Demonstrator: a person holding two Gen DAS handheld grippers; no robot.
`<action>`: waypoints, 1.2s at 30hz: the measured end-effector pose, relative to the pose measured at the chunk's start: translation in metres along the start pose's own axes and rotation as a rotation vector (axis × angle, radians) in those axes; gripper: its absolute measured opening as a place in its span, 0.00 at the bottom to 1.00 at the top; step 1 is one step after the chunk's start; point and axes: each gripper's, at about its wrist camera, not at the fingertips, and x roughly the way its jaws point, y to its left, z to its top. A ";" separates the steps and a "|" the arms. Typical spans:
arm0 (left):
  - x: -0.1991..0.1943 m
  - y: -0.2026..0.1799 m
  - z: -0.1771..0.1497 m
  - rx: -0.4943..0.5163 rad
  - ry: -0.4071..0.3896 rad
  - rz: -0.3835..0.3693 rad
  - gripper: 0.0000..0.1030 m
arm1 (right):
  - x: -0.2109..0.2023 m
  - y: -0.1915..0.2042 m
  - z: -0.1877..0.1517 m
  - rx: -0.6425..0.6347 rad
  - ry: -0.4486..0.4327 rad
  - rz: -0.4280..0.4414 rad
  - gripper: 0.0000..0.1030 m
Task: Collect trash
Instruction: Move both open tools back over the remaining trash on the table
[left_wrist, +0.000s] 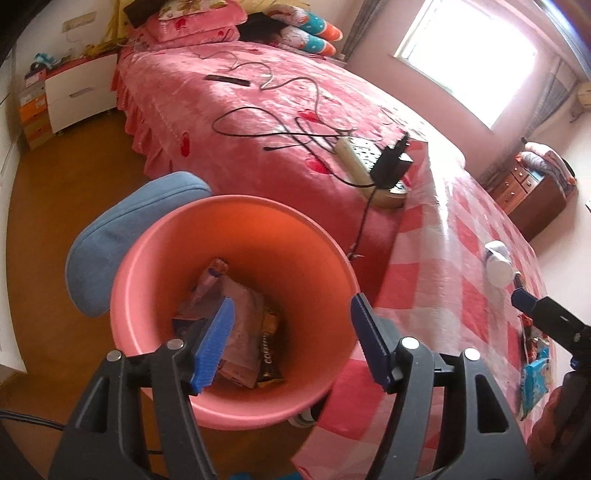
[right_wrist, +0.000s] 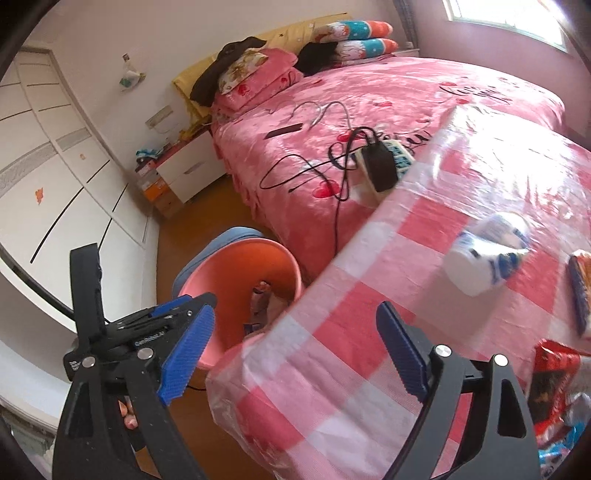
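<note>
A pink bin (left_wrist: 258, 236) stands on the floor beside the table with the pink checked cloth (left_wrist: 443, 295). It holds a pink wrapper (left_wrist: 240, 325) and a dark coffee sachet (left_wrist: 269, 350). My left gripper (left_wrist: 291, 310) hangs open right above the bin's mouth, nothing between its fingers. My right gripper (right_wrist: 295, 317) is open wide over the table's (right_wrist: 369, 295) near corner, also empty. On the cloth lie a crumpled white and blue pack (right_wrist: 484, 254), a red wrapper (right_wrist: 554, 384) and an orange packet (right_wrist: 580, 288). The bin (right_wrist: 240, 266) shows to the left of the table.
A blue chair cushion (left_wrist: 122, 236) sits behind the bin. The pink bed (left_wrist: 258, 110) carries a power strip with a black adapter (left_wrist: 391, 162), cables and a remote. A white nightstand (left_wrist: 77, 92), a wardrobe (right_wrist: 55, 166) and a brown dresser (left_wrist: 528, 192) line the walls.
</note>
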 end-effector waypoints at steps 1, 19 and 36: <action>-0.001 -0.004 -0.001 0.008 0.000 -0.003 0.65 | -0.002 -0.002 -0.002 0.004 -0.001 -0.002 0.86; -0.020 -0.072 -0.007 0.135 -0.011 -0.057 0.65 | -0.048 -0.031 -0.025 0.000 -0.069 -0.073 0.86; -0.026 -0.134 -0.020 0.256 0.004 -0.074 0.65 | -0.084 -0.068 -0.033 0.047 -0.123 -0.117 0.86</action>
